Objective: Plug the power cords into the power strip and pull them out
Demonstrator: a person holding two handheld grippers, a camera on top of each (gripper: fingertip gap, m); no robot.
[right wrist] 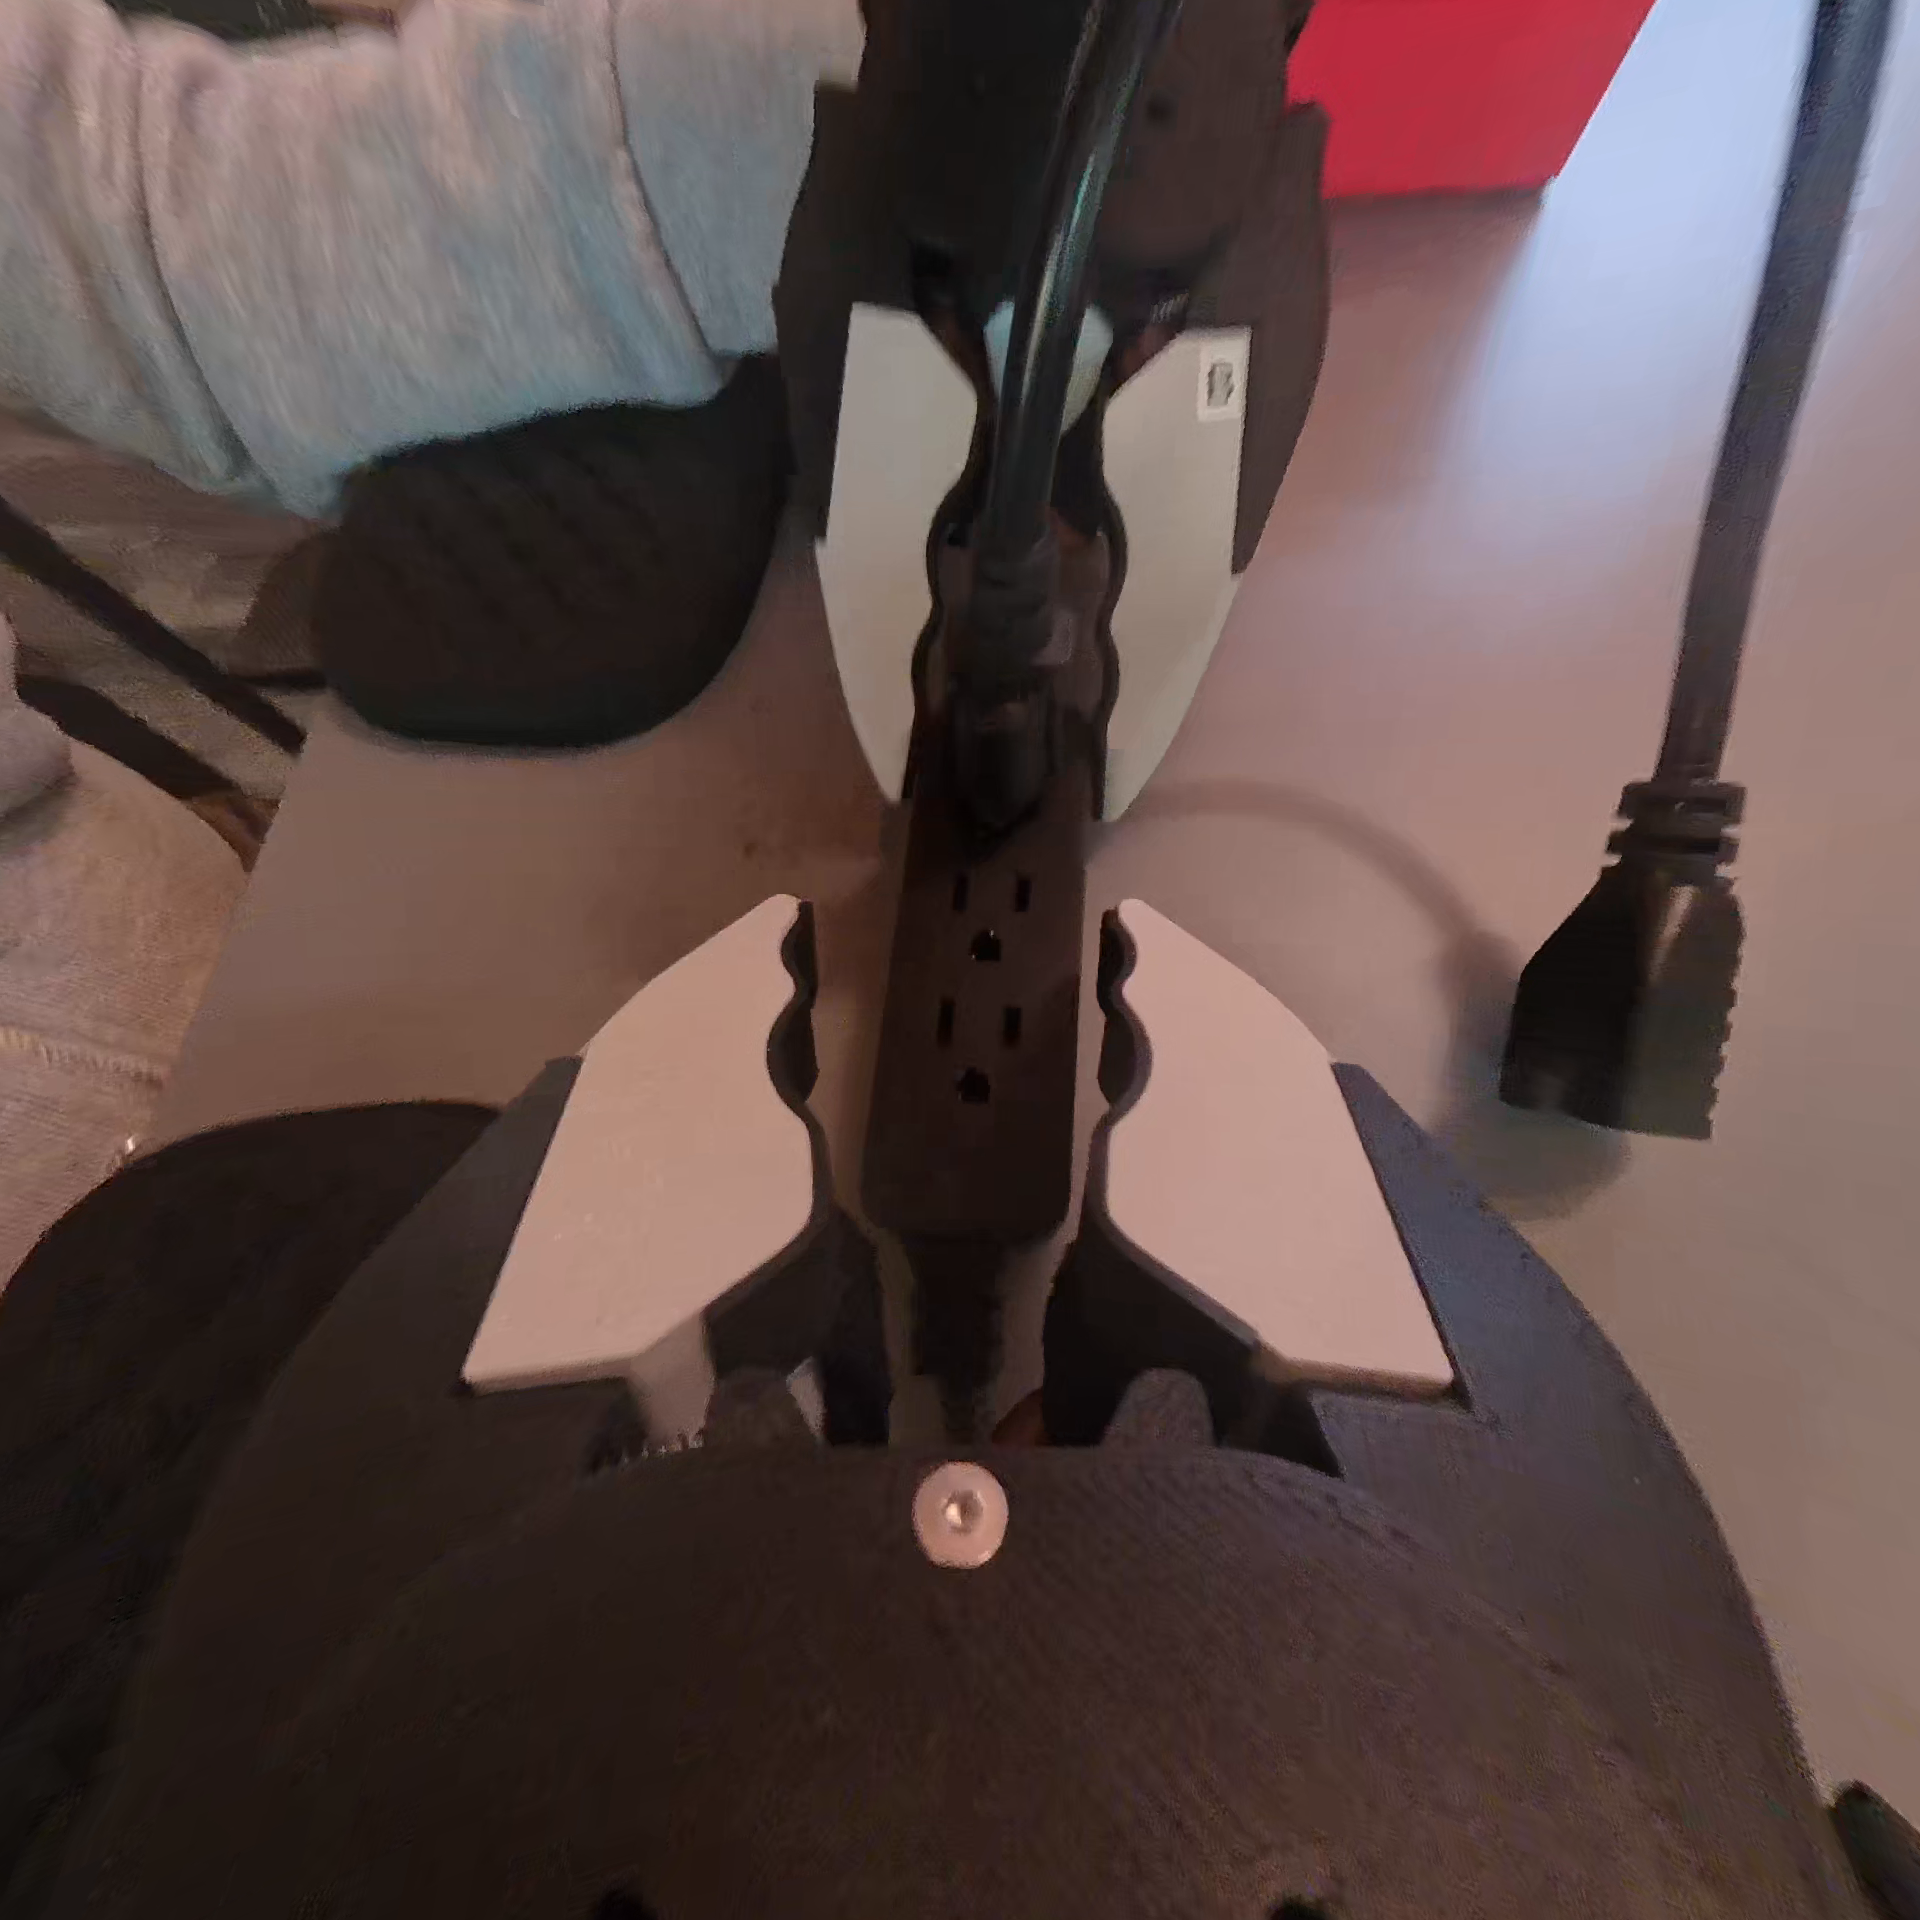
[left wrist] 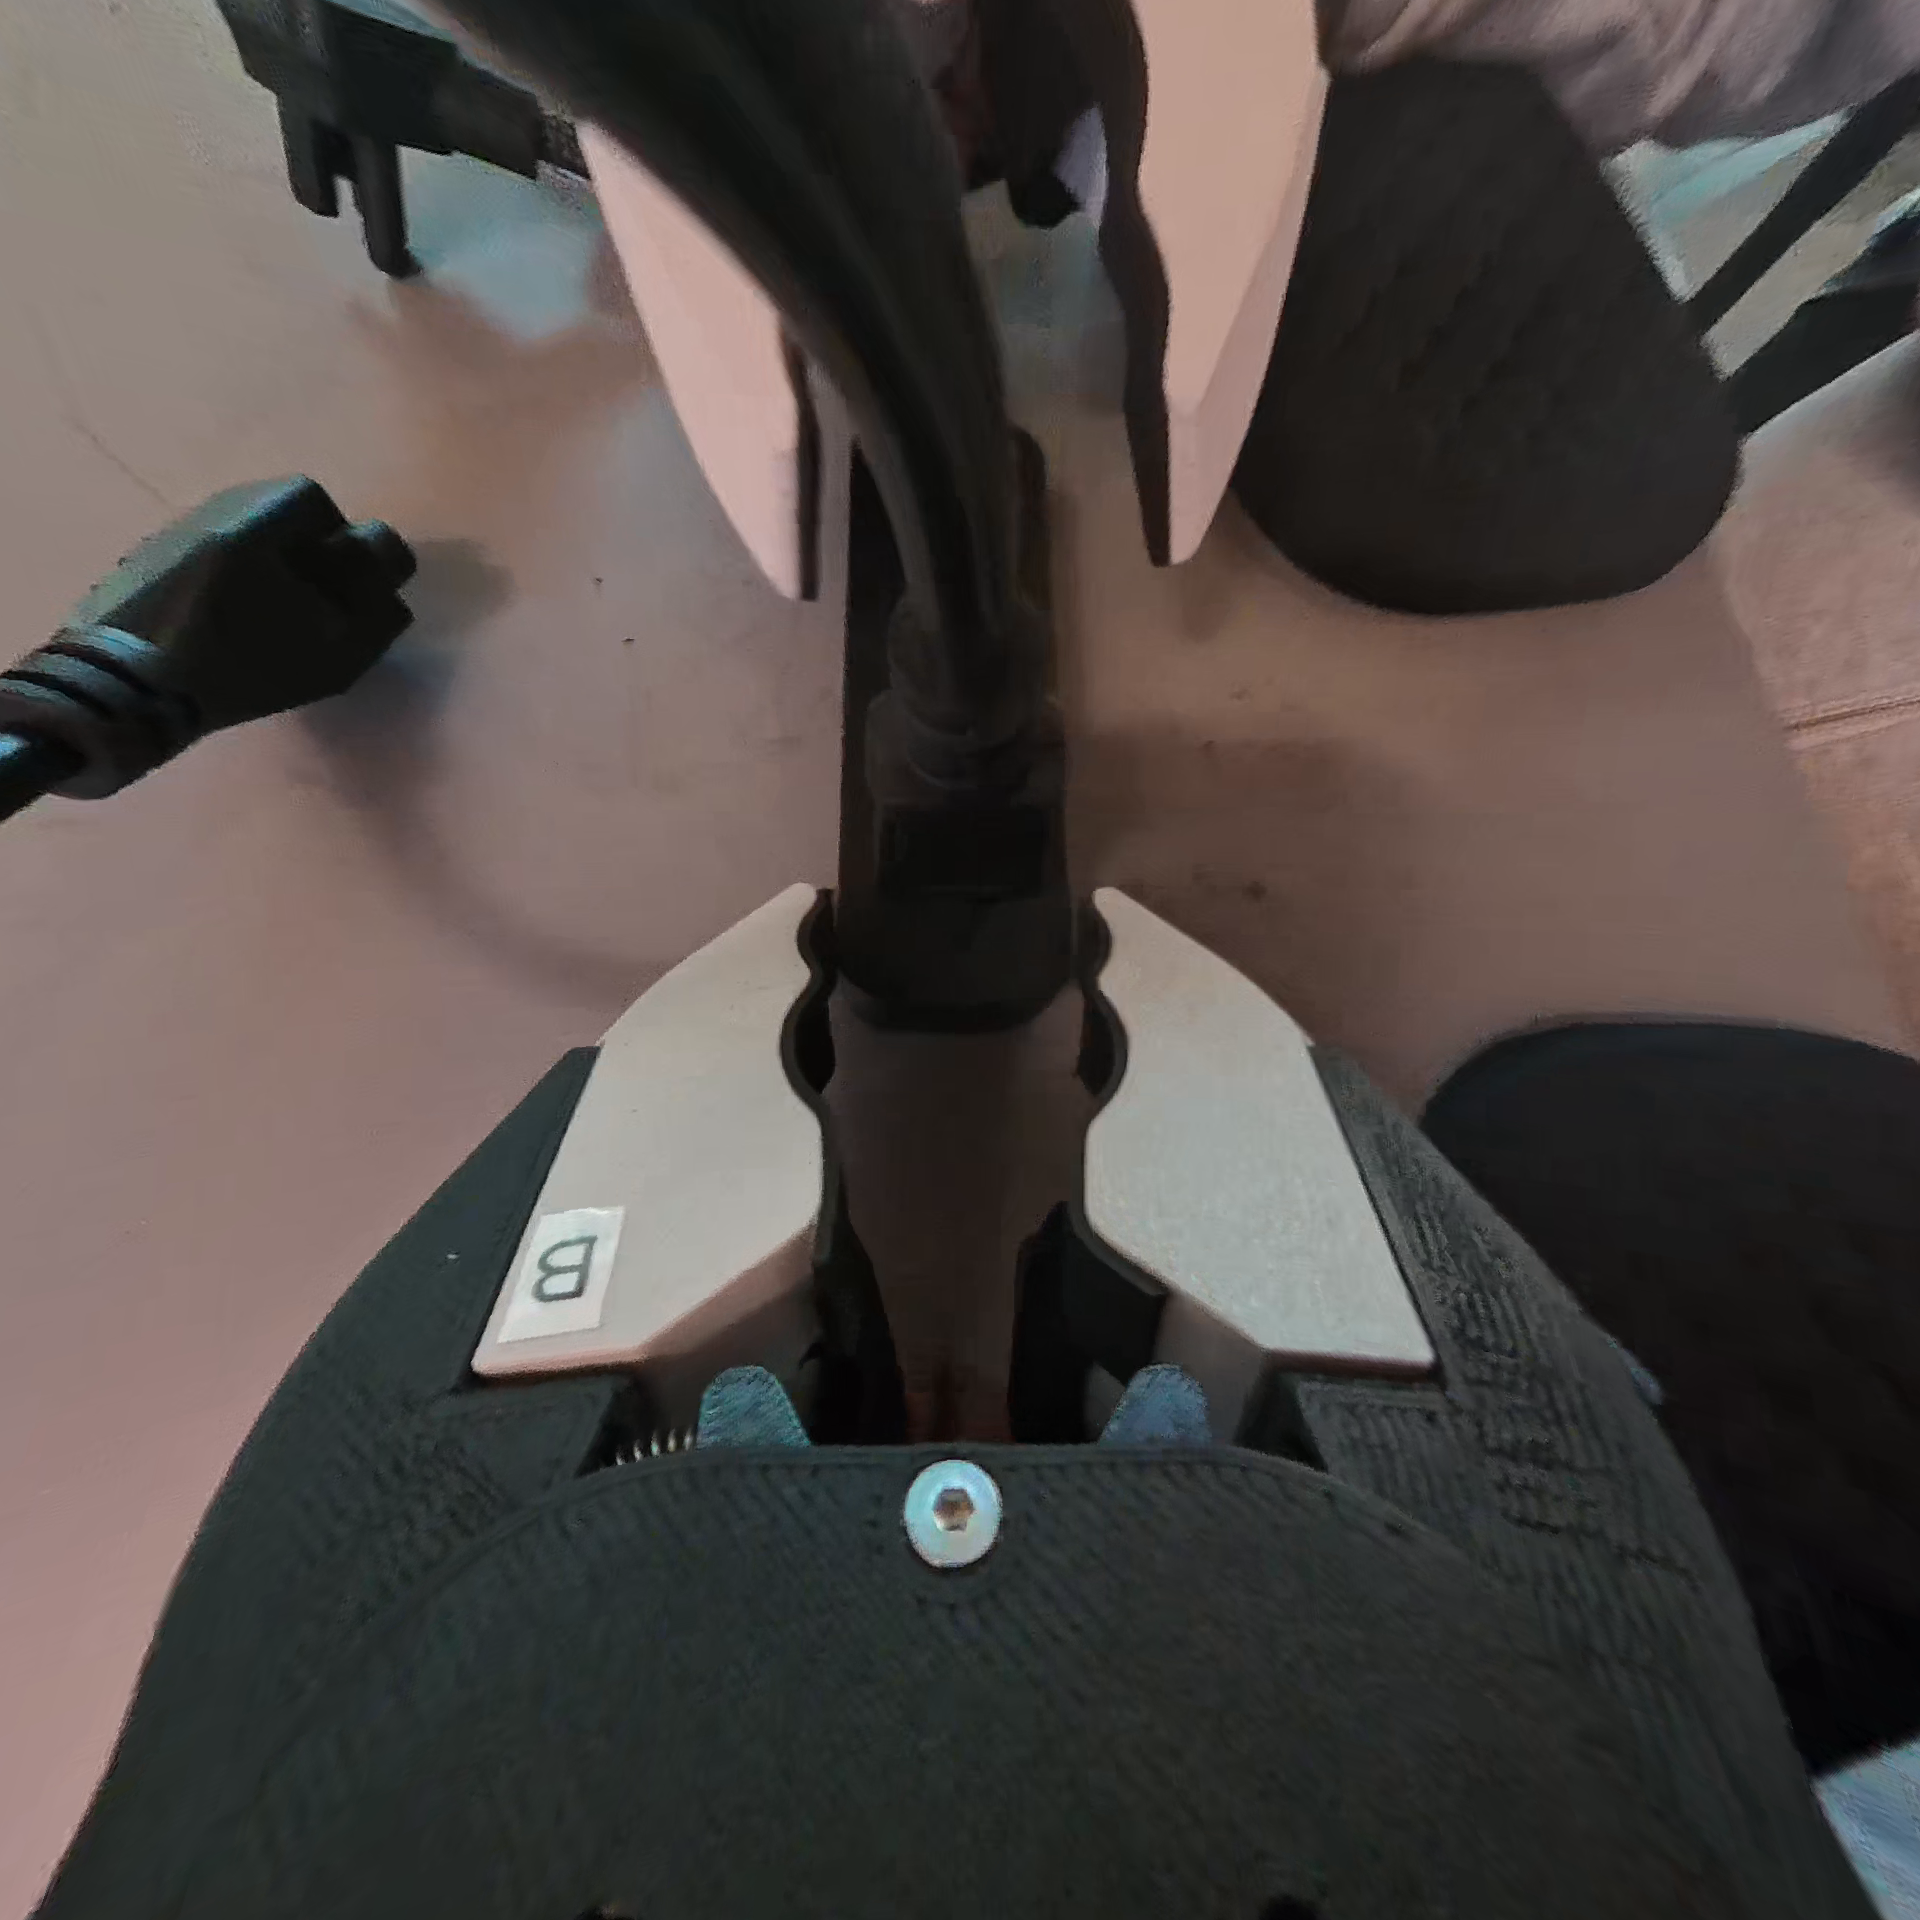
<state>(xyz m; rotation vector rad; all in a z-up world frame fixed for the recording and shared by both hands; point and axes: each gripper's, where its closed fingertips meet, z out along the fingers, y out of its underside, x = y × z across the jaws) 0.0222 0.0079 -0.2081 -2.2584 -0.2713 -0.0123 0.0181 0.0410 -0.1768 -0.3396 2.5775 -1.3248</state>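
A black power strip [right wrist: 977,1039] lies on the pinkish table [right wrist: 1299,582], running away from my right gripper [right wrist: 956,914], whose white fingers are closed on its near end. Two of its sockets show bare. My left gripper [left wrist: 951,914] is shut on a black plug [left wrist: 951,883] that sits on the strip [left wrist: 868,623], and its cord [left wrist: 883,260] rises toward the camera. I cannot tell how deep the plug is seated. The right wrist view shows the left gripper [right wrist: 1003,800] facing me, holding that plug [right wrist: 1003,717]. The left wrist view shows the right gripper [left wrist: 982,577] straddling the strip.
A second black plug [right wrist: 1631,997] with its cord lies loose on the table, at the left in the left wrist view [left wrist: 239,613]. A person's grey sleeve [right wrist: 312,208] and a black rounded object [right wrist: 540,582] are beside the strip. A red box [right wrist: 1455,94] stands behind. The left gripper's tips are roughly 5 cm from the right gripper's.
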